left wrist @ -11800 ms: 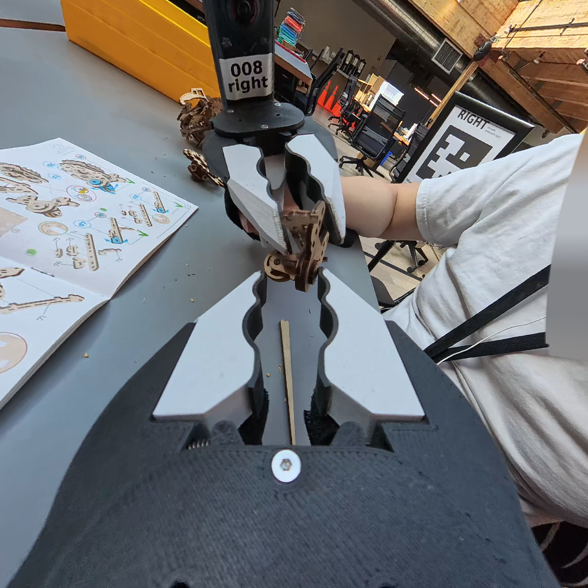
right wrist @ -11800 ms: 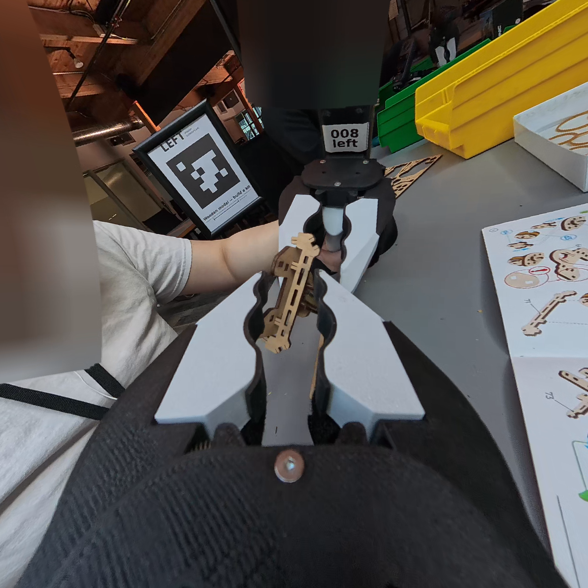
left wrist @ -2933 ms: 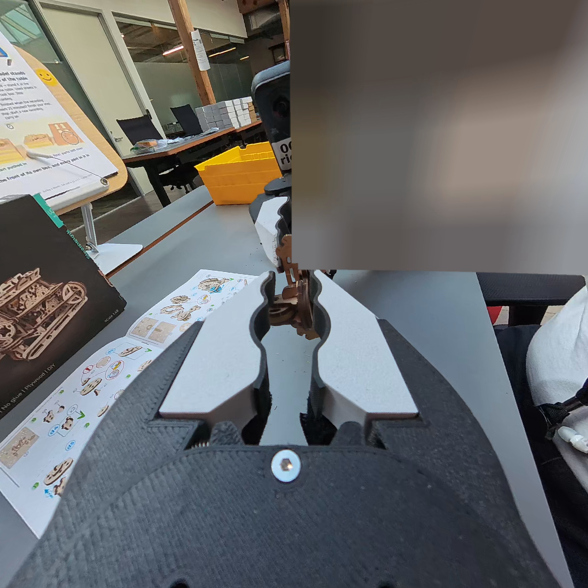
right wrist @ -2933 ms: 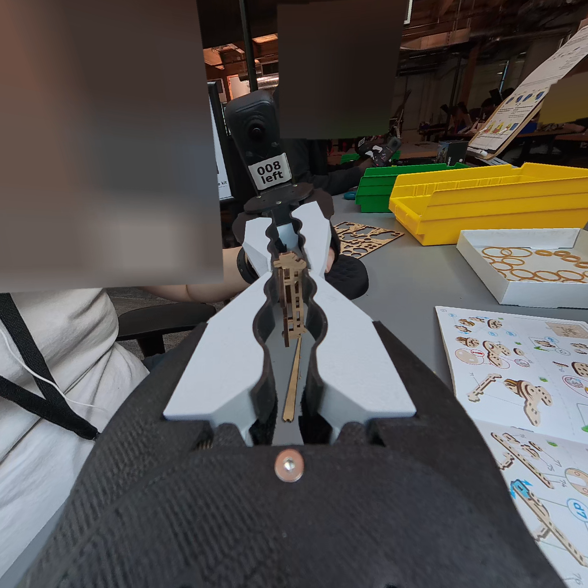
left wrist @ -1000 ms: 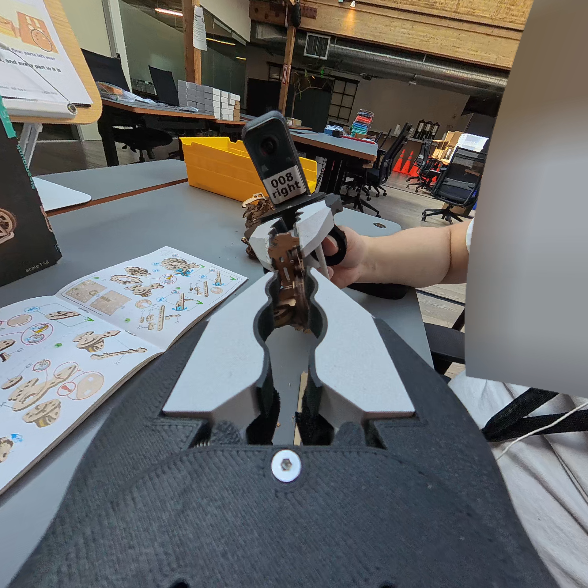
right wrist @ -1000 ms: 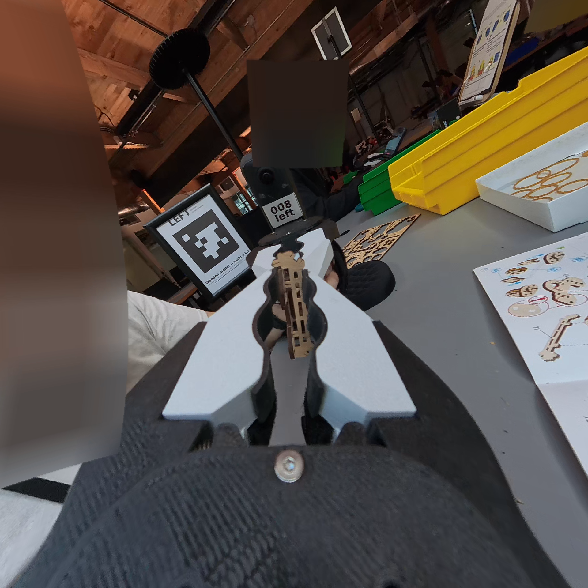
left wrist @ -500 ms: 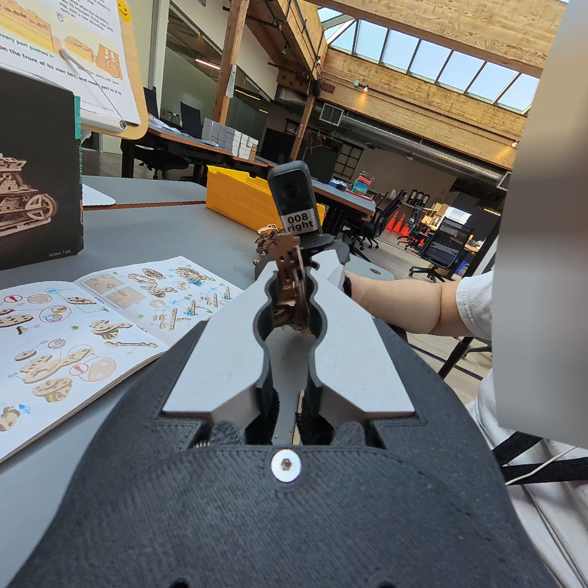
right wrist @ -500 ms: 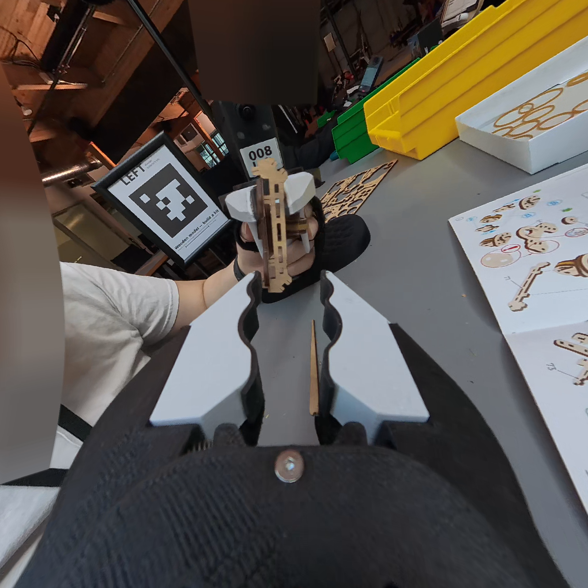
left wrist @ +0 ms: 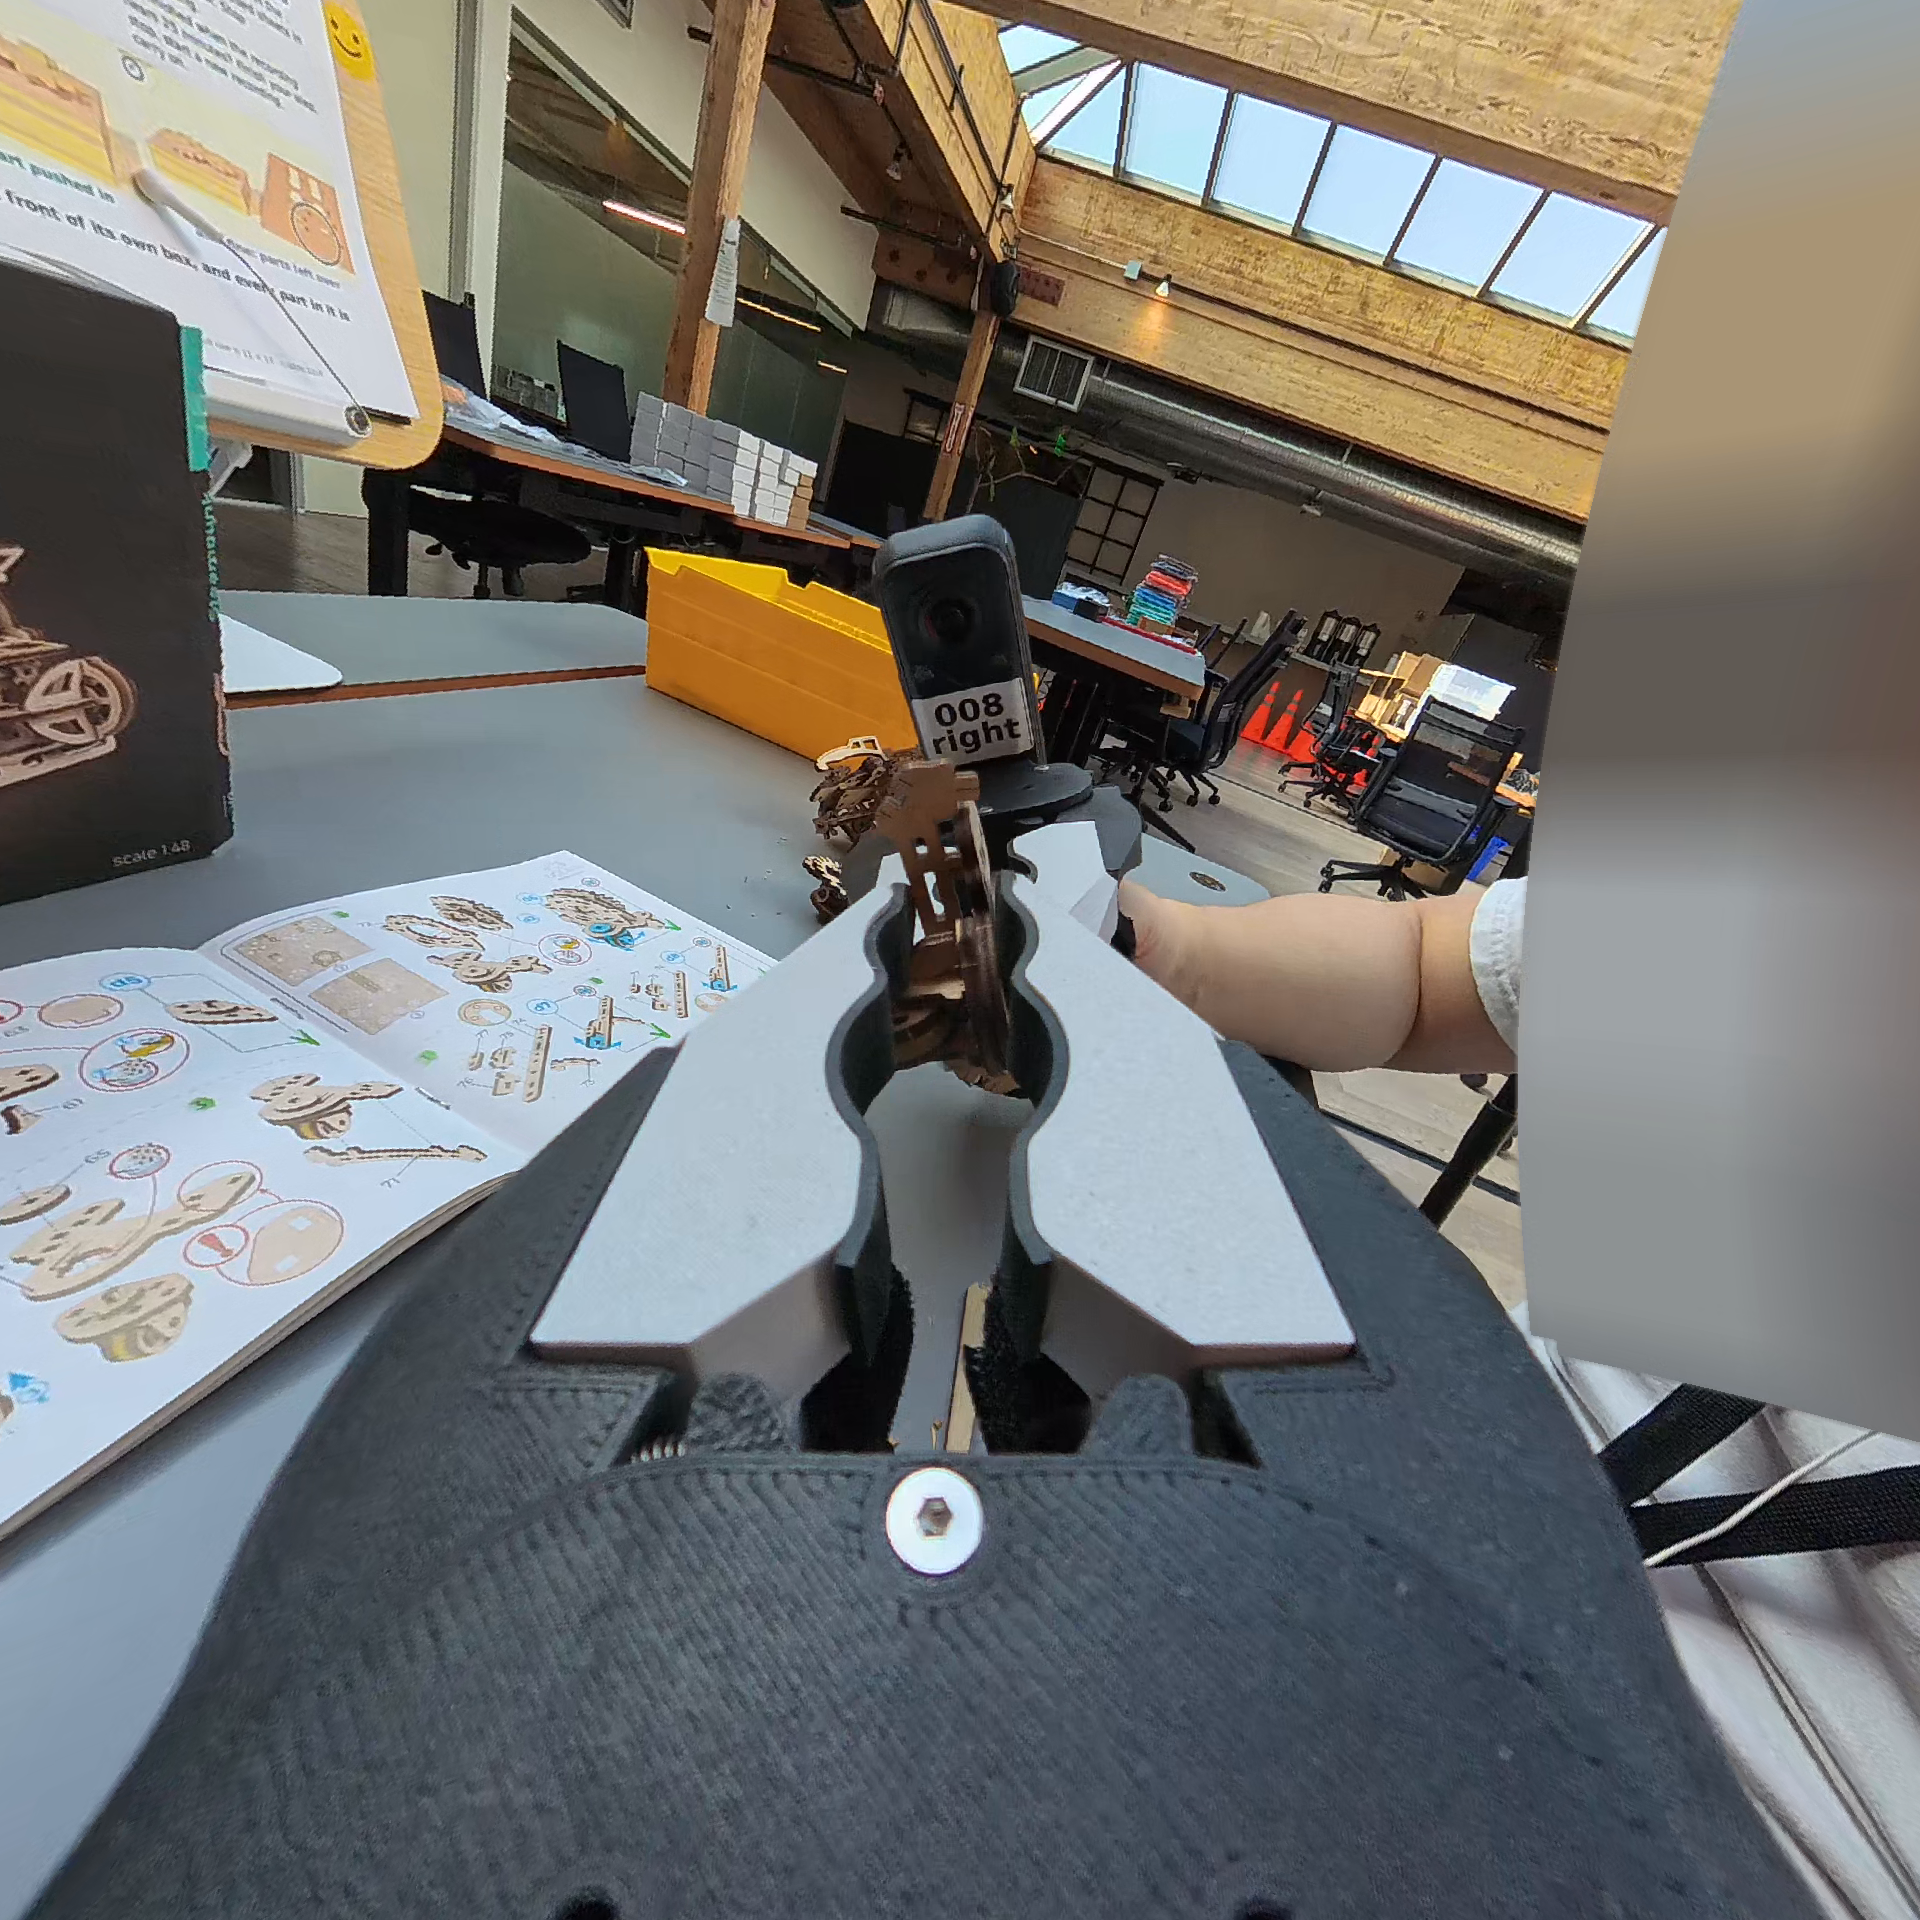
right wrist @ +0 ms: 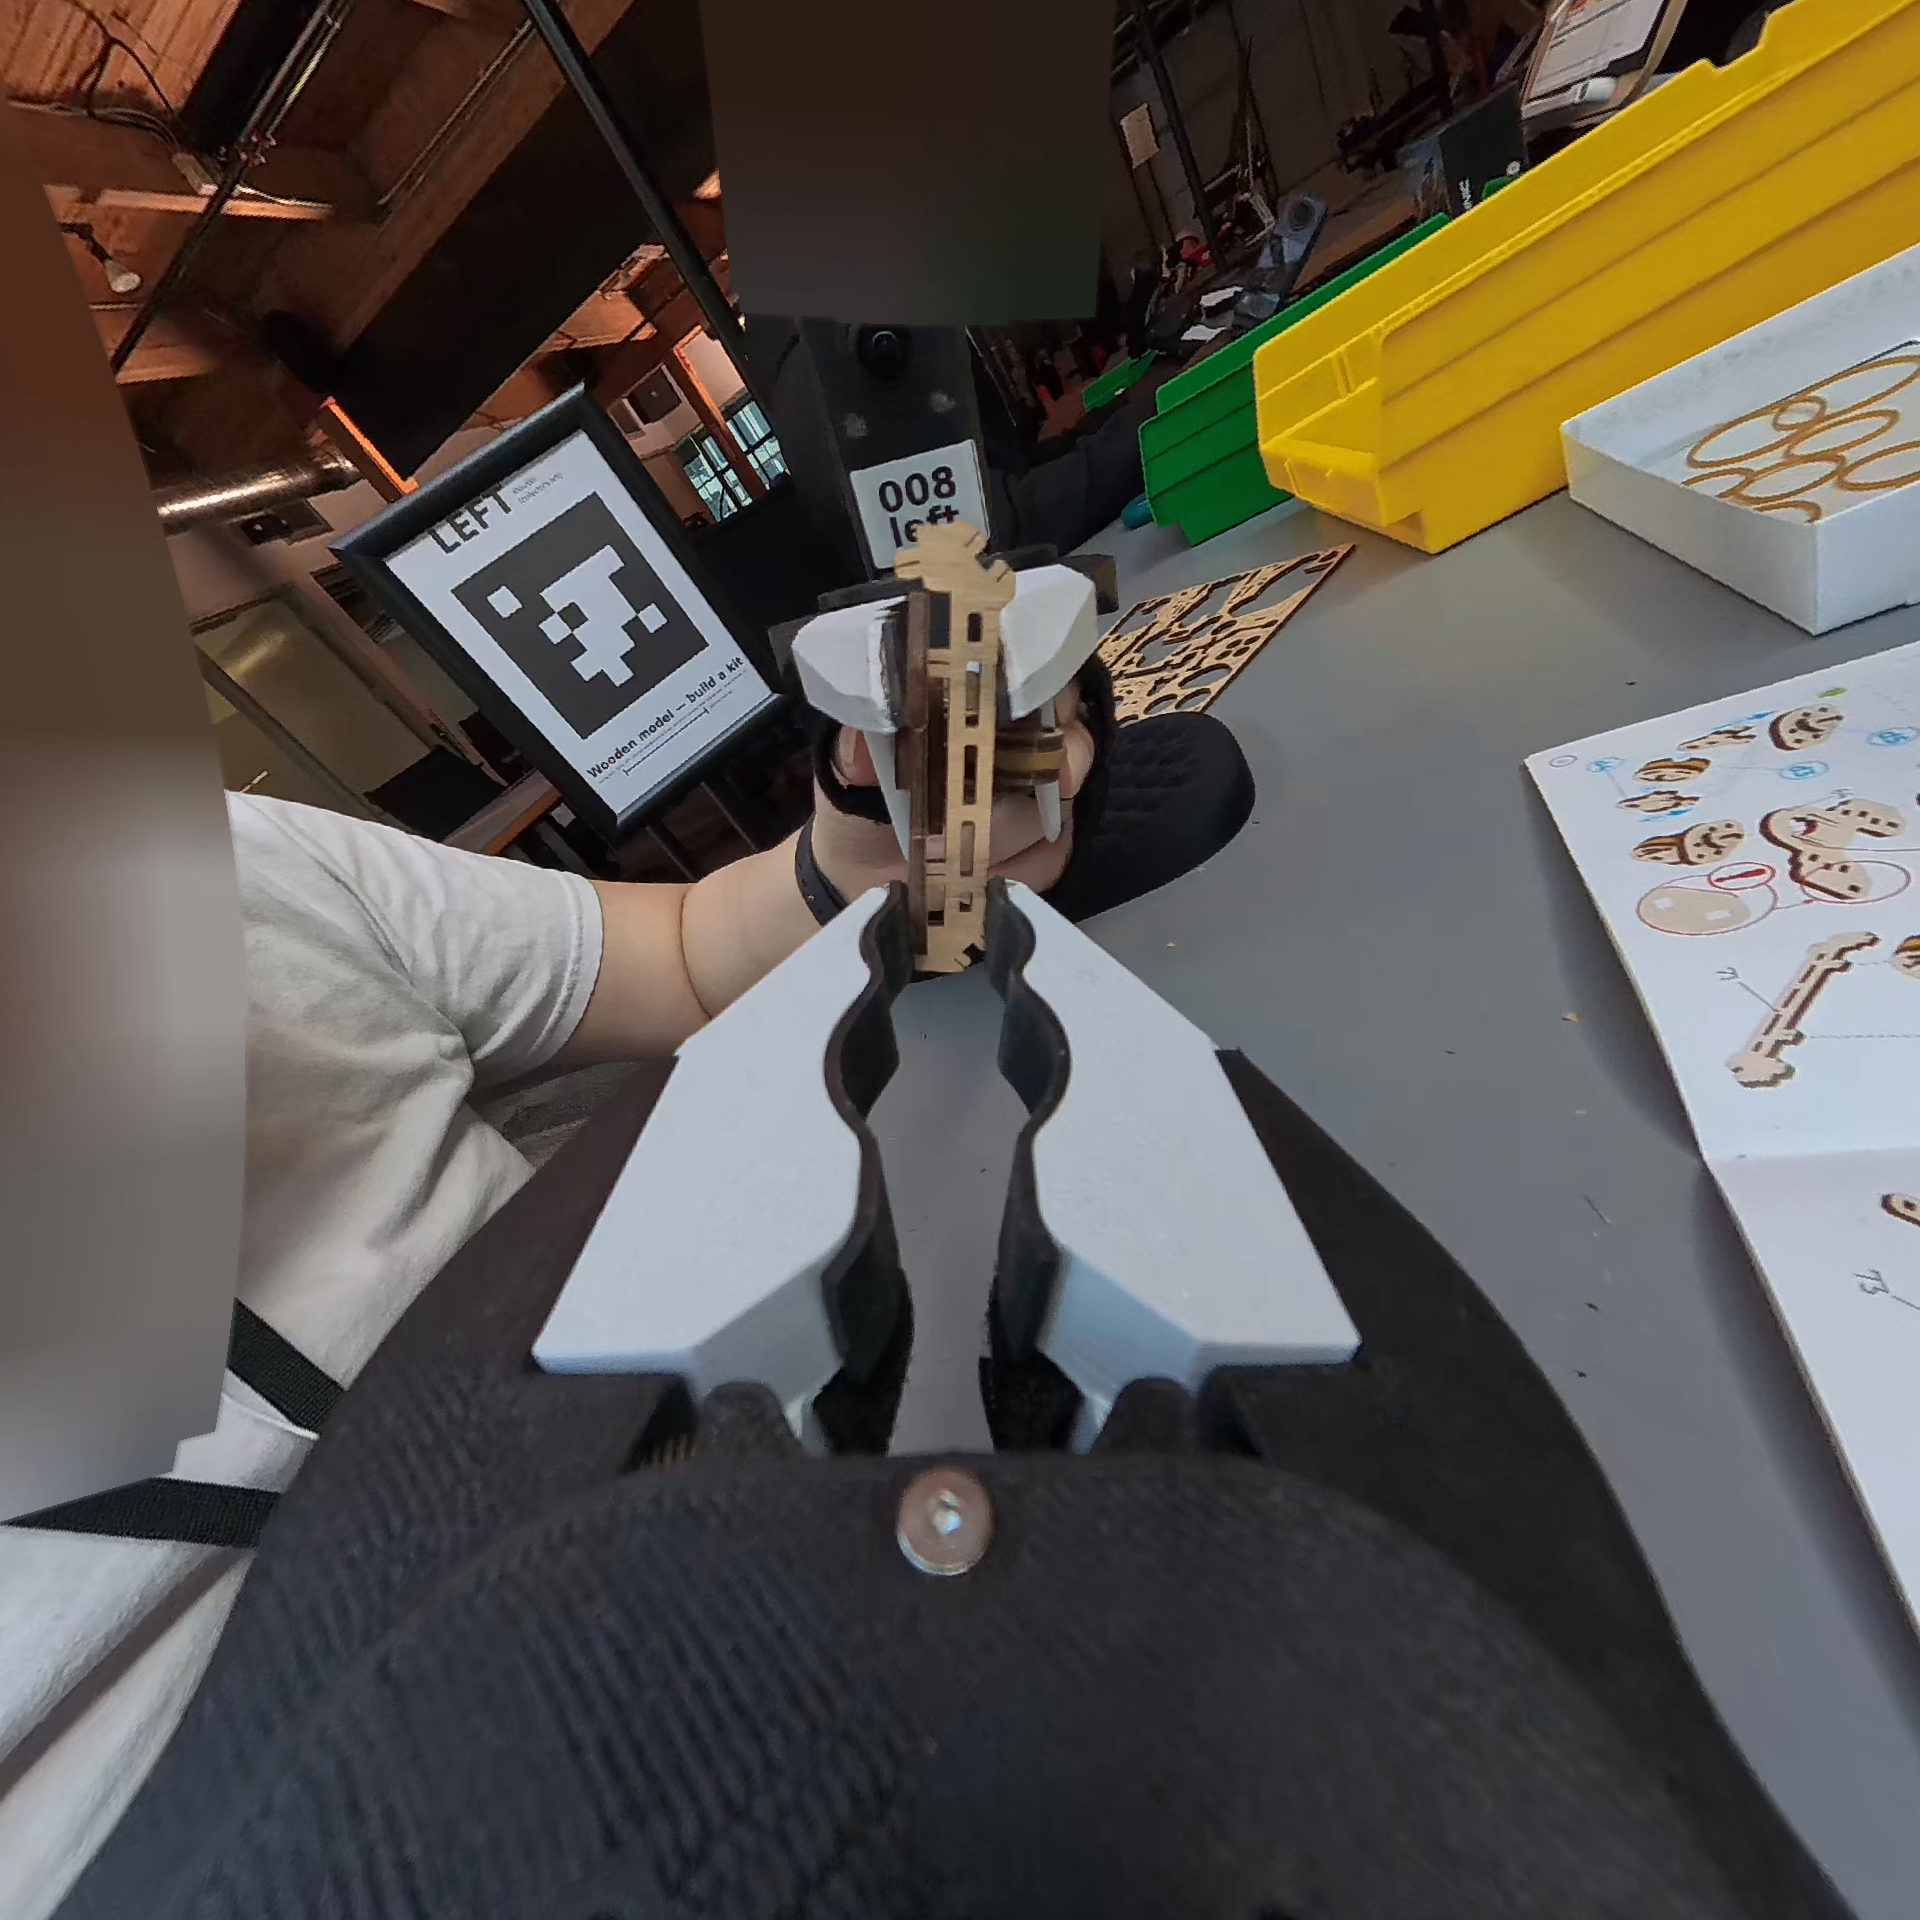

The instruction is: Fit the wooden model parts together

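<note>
Mid-frame, a partly built model (left wrist: 951,966) is clamped in the left gripper (left wrist: 951,935). Right gripper (right wrist: 940,940) fingers are closed on its lower end. Fitting is judged unfinished.

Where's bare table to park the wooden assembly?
Free: grey table between the open instruction booklet and the cut-out wooden sheet. Also free between the booklet and the black kit box. Crowded: loose wooden parts near the yellow bin, and the white tray.
</note>
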`<state>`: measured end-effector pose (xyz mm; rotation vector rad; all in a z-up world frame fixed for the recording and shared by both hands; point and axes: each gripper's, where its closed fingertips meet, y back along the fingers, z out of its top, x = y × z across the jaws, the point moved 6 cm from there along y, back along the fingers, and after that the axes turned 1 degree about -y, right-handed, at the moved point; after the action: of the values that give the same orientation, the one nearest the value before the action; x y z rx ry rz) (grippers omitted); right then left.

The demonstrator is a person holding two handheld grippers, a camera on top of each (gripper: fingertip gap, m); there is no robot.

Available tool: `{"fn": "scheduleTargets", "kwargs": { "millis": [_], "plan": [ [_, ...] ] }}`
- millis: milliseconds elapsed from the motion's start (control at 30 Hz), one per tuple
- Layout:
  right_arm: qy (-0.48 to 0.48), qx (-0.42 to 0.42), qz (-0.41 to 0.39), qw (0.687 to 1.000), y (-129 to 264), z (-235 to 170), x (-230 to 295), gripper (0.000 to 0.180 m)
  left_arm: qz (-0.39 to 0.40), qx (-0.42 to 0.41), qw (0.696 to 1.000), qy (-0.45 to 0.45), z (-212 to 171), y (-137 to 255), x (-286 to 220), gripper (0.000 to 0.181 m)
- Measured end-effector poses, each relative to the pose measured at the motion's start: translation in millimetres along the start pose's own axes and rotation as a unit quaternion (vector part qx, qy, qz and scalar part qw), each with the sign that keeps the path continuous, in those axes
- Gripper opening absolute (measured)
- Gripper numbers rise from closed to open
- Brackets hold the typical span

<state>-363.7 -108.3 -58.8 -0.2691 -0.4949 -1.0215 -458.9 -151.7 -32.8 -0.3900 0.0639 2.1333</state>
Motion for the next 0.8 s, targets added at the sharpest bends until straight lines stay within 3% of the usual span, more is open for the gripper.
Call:
{"fn": "scheduleTargets", "kwargs": {
  "millis": [333, 433, 533, 600, 700, 800],
  "plan": [
    [0.021, 0.006, -0.004, 1.000, -1.3, 1.6, 4.3, 0.013, -0.019, -0.007, 1.000, -0.008, 2.2, 1.4, -5.1, 0.013],
    [0.116, 0.028, -0.041, 0.992, 2.3, 10.2, 12.4, 0.013, -0.025, -0.015, 0.999, -0.039, 7.4, 4.2, -11.3, 0.016],
    [0.250, 0.088, -0.160, 0.951, 14.1, 12.9, 11.1, 0.013, 0.017, -0.021, 0.992, -0.123, 18.9, 14.3, -15.1, 0.053],
    [0.333, 0.127, -0.223, 0.907, 20.0, 11.1, 10.6, 0.014, 0.047, -0.002, 0.973, -0.226, 21.1, 16.8, -24.1, 0.055],
    [0.428, 0.171, -0.267, 0.846, 18.4, 7.7, 13.6, 0.014, 0.079, 0.099, 0.920, -0.372, 7.9, 7.6, -37.5, 0.062],
    [0.494, 0.202, -0.277, 0.799, 11.2, 1.3, 22.1, 0.014, 0.084, 0.153, 0.877, -0.448, 4.8, -1.8, -46.6, 0.052]
  ]
}}
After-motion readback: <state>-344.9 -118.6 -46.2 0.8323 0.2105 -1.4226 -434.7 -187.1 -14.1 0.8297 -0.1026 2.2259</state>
